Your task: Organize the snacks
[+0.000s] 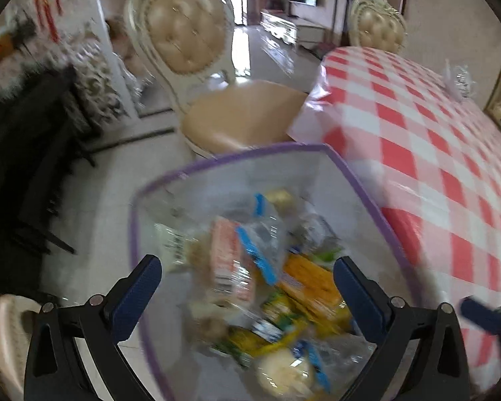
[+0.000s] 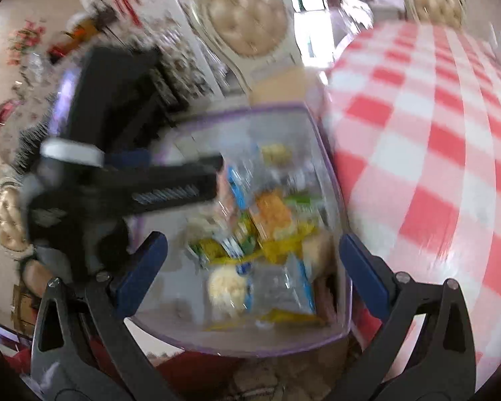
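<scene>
Both claws spread wide over a clear bin with purple trim (image 1: 317, 148), nothing between the pads. Left claw (image 1: 247, 292) hovering above the near half of the bin; right claw (image 2: 254, 264) doing the same from the right, with the left tool's dark body crossing the left of its view. No earlier picture to compare, so only the present stance told.

Bin standing beside the left edge of the surface under a red-and-white checked cloth (image 1: 434, 140), apparently lower than the surface; what it rests on not visible. A cream padded chair (image 1: 217, 77) beyond it, far left.

Inside the bin, a loose heap of snacks (image 1: 267, 274): clear wrappers with blue strips, an orange packet (image 2: 272, 219), yellow-and-green packets, pale round buns or cakes in film. Much blurred, so labels unreadable.

Handling, as a judgement: light, soft, crinkly packets, slippery film, contents easily crushed. Best taken by a sealed end or flat edge rather than across the puffed middle; gentle closing for the round cakes. Bin itself probably light but flexible, best gripped at the stiffer purple rim.
</scene>
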Motion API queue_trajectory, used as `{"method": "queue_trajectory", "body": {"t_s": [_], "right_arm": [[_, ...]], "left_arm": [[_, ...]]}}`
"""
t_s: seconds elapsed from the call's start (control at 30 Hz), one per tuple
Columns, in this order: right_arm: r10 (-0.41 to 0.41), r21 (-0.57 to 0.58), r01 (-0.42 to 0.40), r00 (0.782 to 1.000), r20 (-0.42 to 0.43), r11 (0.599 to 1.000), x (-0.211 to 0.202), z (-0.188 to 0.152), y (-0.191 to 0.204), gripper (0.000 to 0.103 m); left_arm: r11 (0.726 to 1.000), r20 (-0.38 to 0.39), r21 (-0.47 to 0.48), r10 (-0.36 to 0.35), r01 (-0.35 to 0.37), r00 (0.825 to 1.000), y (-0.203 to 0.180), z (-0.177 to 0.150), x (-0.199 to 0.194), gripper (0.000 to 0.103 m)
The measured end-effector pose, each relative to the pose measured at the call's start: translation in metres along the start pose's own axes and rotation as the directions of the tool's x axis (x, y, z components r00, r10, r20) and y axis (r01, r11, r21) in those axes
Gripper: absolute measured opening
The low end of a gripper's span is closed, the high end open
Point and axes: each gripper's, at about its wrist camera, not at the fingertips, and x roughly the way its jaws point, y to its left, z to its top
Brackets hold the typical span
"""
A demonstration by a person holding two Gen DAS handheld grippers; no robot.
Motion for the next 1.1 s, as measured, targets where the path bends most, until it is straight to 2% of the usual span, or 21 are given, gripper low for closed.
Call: {"method": "queue_trajectory", "body": {"t_s": [0.1,0.23,1.1], "right_arm": [[-0.100,-0.044,0.096,0.990,-0.103,0.994,0.022,-0.002,0.005,0.103],[-0.202,-0.077,0.193,0.968,-0.146,0.978,0.035,-0.005,0.006,0.103],[-0.214,-0.061,0.207,0.966,-0.142,0.976,0.036,-0.008,0.002,0.103]], "left_arm": [[1.000,-0.024,-0.015,-0.011,0.010,1.000,0.000,-0.002,0.002,0.103],[0.999,-0.050,-0.042,-0.025,0.023,0.998,0.004,-0.006,0.009,0.103],[0.999,-0.061,-0.033,-0.032,0.030,0.998,0.002,-0.007,0.019,0.103]]}}
